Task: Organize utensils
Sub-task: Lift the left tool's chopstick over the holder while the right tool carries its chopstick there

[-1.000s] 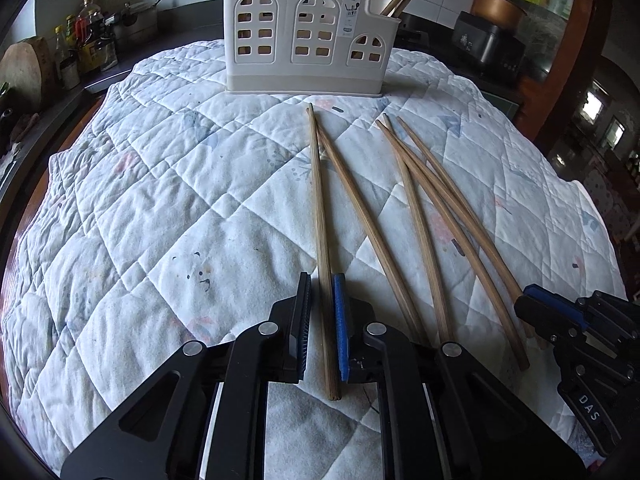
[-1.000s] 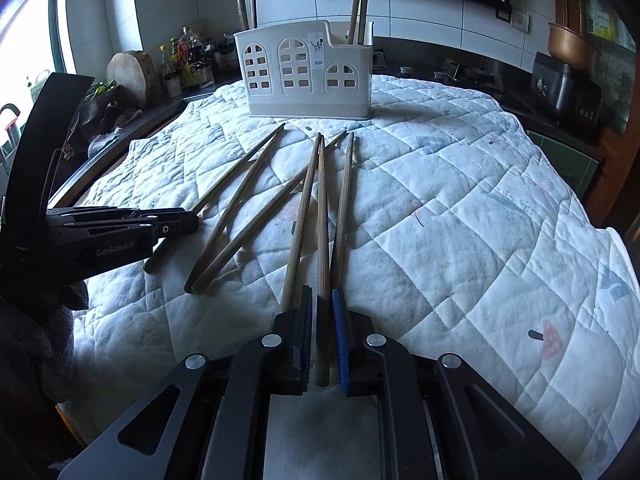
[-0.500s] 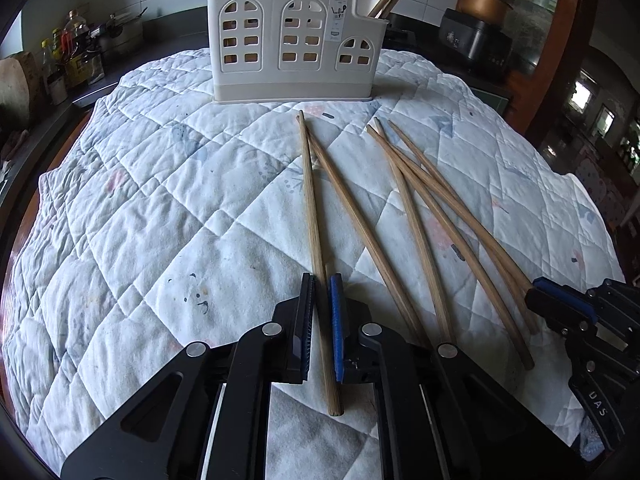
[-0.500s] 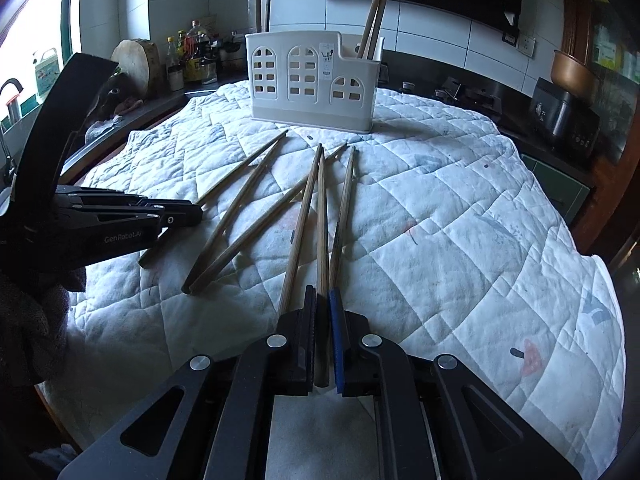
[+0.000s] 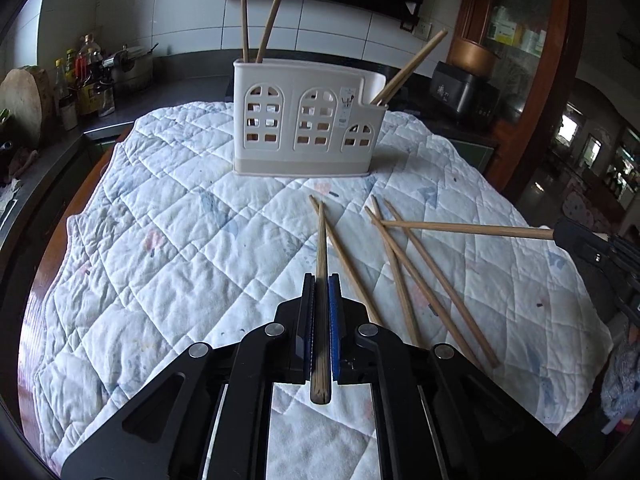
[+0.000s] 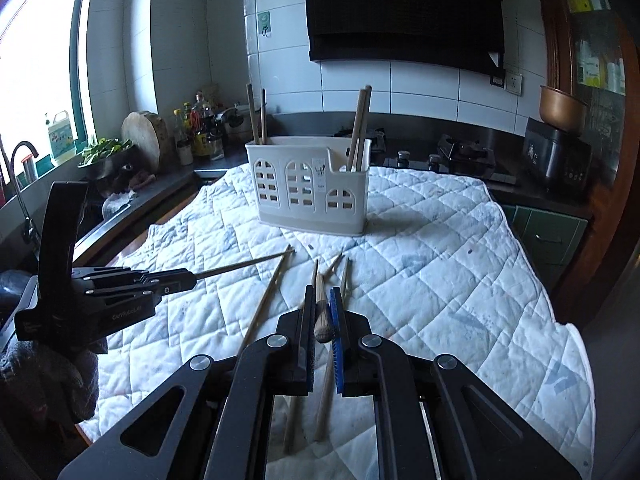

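My left gripper (image 5: pixel 321 280) is shut on a wooden chopstick (image 5: pixel 321 240) and holds it above the quilt, pointing at the white utensil holder (image 5: pixel 308 120). My right gripper (image 6: pixel 322 294) is shut on another chopstick (image 6: pixel 320 304), also lifted; that gripper shows at the right edge of the left wrist view (image 5: pixel 588 244) with its stick (image 5: pixel 460 228) jutting left. Three loose chopsticks (image 5: pixel 400 264) lie on the quilt. The holder (image 6: pixel 312 188) has two chopsticks (image 5: pixel 256 20) in its left end and others (image 6: pixel 360 124) in its right end.
The white quilt (image 5: pixel 160 240) covers the table. A counter with bottles (image 5: pixel 80 80) and a chopping block (image 5: pixel 22 104) runs along the left. A stove (image 6: pixel 464 156) and a dark cooker (image 6: pixel 556 160) stand behind the table.
Both grippers have lifted their chopsticks off the quilt and risen. The right gripper's stick now hangs in the air, crossing over the loose ones.
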Available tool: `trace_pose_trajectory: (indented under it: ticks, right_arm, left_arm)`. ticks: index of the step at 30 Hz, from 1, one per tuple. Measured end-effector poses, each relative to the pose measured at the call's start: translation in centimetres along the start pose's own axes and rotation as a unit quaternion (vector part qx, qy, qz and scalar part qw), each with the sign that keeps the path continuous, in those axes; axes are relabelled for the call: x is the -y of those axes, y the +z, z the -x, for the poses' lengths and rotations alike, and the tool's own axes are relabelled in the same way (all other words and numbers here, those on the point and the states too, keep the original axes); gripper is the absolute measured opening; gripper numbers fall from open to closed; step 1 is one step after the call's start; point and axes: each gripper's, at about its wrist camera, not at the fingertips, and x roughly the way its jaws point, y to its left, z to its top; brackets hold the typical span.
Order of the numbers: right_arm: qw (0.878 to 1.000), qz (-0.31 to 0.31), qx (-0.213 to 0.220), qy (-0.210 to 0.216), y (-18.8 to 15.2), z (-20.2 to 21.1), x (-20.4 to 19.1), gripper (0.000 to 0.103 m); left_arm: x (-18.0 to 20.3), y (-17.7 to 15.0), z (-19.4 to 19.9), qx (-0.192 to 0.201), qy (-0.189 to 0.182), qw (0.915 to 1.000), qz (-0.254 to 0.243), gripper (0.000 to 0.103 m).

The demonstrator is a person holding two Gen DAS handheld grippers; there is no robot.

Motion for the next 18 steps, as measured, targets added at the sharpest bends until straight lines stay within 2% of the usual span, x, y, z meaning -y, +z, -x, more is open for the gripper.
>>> trace_pose_trajectory:
  ticks: [7,18]
  right_arm:
    - [1.0,0.001,0.005,0.015,4.5,-0.8,0.4,0.007]
    - [0.999,0.022,0.011,0.03,12.9,-0.9,0.8,0.007]
  left_arm:
    - [-1.2,2.5,1.3,0.021,-0.015,0.9996,0.005,0.005]
    - [-1.7,8.3,2.2,0.04,-0.028,0.9984,-0.029,0.005]
